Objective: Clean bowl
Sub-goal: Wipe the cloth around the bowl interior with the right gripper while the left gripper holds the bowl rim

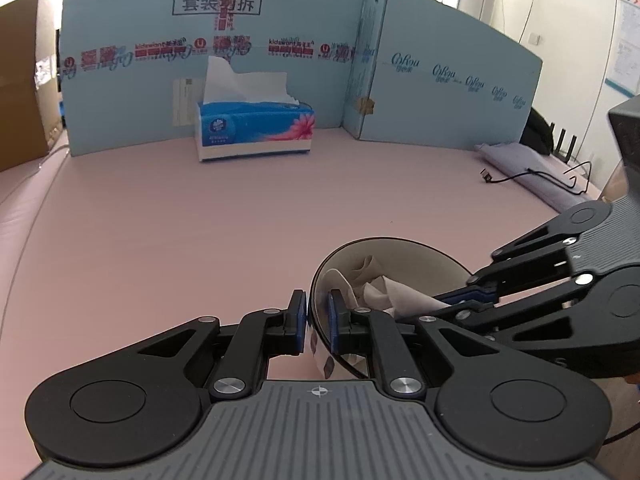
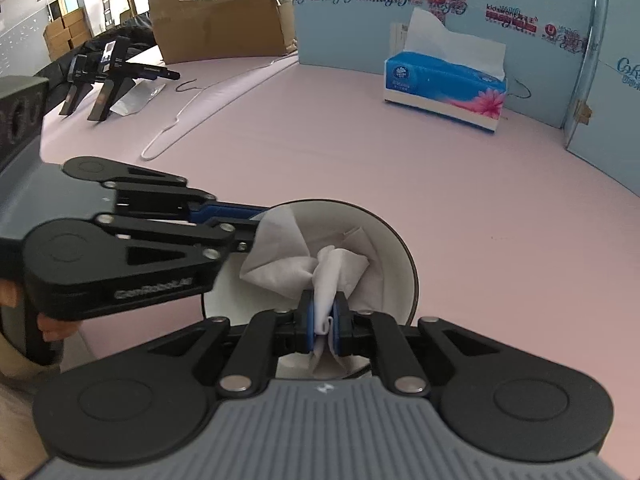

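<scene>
Left gripper [image 1: 317, 322] fingers clamp the bowl [image 1: 424, 252] rim; right gripper [image 2: 323, 322] fingers pinch a tissue [image 2: 320, 268].

So that's one bowl [image 2: 394, 240], one crumpled tissue [image 2: 320, 264], one tissue box [image 1: 255, 130], two grippers [image 1: 317, 322] [image 2: 323, 322], two brown cardboard boxes [image 2: 218, 8] [image 1: 20, 84].

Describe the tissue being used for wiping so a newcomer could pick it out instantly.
On the pink table, near the cameras, sits a bowl whose rim the left gripper clamps. Inside it lies the crumpled white tissue, pinched by the right gripper. Unlike the smooth sheet standing out of the blue tissue box at the back, it is bunched.
</scene>
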`<move>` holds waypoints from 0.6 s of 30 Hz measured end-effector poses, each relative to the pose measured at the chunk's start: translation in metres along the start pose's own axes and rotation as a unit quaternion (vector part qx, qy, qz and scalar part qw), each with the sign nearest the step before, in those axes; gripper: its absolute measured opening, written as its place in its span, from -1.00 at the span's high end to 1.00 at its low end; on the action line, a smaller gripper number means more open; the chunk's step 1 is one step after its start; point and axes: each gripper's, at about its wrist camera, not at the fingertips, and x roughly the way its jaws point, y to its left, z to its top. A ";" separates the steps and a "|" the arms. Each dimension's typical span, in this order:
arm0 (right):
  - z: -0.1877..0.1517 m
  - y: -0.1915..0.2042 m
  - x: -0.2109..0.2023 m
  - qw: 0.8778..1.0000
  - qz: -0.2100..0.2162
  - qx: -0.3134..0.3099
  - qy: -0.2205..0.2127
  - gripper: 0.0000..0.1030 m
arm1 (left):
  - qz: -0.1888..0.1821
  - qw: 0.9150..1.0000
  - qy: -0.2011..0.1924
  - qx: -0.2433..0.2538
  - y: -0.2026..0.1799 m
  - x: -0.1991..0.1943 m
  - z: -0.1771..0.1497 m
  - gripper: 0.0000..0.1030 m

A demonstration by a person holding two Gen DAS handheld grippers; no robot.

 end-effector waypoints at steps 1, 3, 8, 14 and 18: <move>0.000 0.001 0.000 1.000 -0.001 -0.004 -0.003 0.76 | 0.000 1.000 0.000 -0.001 0.000 0.000 0.000 0.71; 0.002 0.007 0.000 1.000 -0.011 -0.023 -0.005 0.69 | -0.002 1.000 -0.001 -0.005 0.001 -0.001 -0.001 0.71; -0.001 0.013 -0.003 0.998 -0.031 -0.050 -0.010 0.47 | -0.001 1.000 -0.002 -0.002 0.001 -0.002 -0.001 0.71; 0.002 0.015 -0.003 0.997 -0.043 -0.055 -0.025 0.36 | -0.004 1.000 -0.002 0.002 0.001 -0.002 -0.002 0.71; 0.005 0.011 0.010 0.998 -0.041 -0.045 -0.011 0.45 | -0.006 1.000 -0.003 0.004 0.002 -0.002 -0.002 0.70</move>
